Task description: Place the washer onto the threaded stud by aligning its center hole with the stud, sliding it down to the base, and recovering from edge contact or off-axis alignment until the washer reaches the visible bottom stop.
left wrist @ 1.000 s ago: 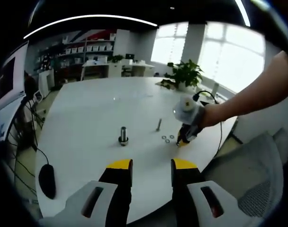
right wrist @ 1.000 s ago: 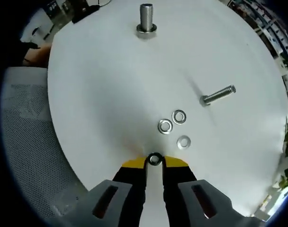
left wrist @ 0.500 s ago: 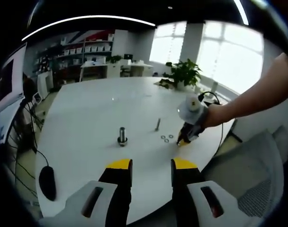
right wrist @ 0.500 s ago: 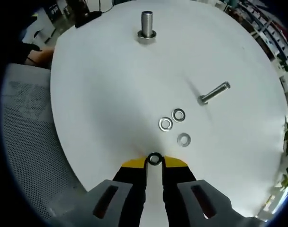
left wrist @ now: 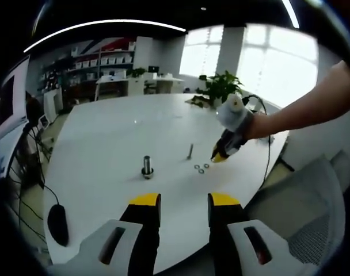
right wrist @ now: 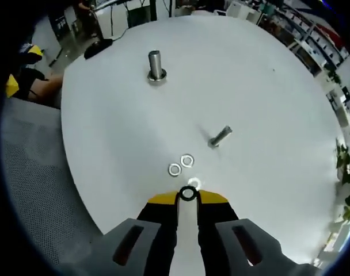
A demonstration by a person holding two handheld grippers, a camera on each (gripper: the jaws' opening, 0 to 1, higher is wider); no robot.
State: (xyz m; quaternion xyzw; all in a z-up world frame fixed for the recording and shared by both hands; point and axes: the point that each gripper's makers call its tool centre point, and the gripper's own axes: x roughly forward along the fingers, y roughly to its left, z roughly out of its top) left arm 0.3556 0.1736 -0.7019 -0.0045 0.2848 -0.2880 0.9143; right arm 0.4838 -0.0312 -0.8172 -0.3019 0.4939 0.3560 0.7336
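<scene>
Washer (right wrist: 188,194) sat pinched edgewise in your right claw (right wrist: 188,195), above the worktop (right wrist: 267,86), far from the upright stud (right wrist: 156,64). Left claw (left wrist: 181,200) hung open, empty. Level the washer before lowering.

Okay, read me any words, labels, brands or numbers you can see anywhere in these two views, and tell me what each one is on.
No text can be read in either view.
Shelf boxes at the back of the room: any labels are too small and blurred to read.
Washer in the right gripper, upright stud, lying bolt, table: no markings visible.
Left gripper: no markings visible.
</scene>
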